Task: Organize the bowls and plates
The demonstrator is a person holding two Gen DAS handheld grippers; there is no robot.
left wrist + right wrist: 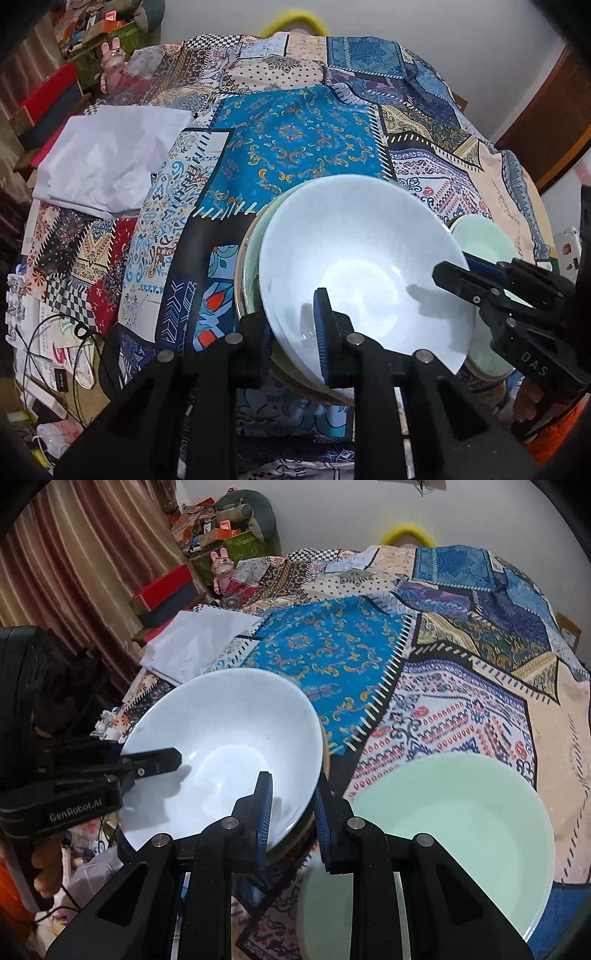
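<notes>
A white bowl (362, 258) sits tilted on top of a green bowl (253, 258) on the patchwork cloth. My left gripper (295, 339) is shut on the stack's near rim, one pad inside the white bowl. My right gripper (291, 819) straddles the white bowl's (229, 738) right rim, one pad inside and one outside; in the left wrist view its fingers (465, 277) reach over the far rim. A light green plate (454, 834) lies on the cloth at the right, also seen in the left wrist view (484, 240).
A folded white cloth (107, 162) lies at the table's far left. Papers and cables (55, 343) hang off the near left edge. Boxes and a pink toy rabbit (221, 568) stand beyond the table.
</notes>
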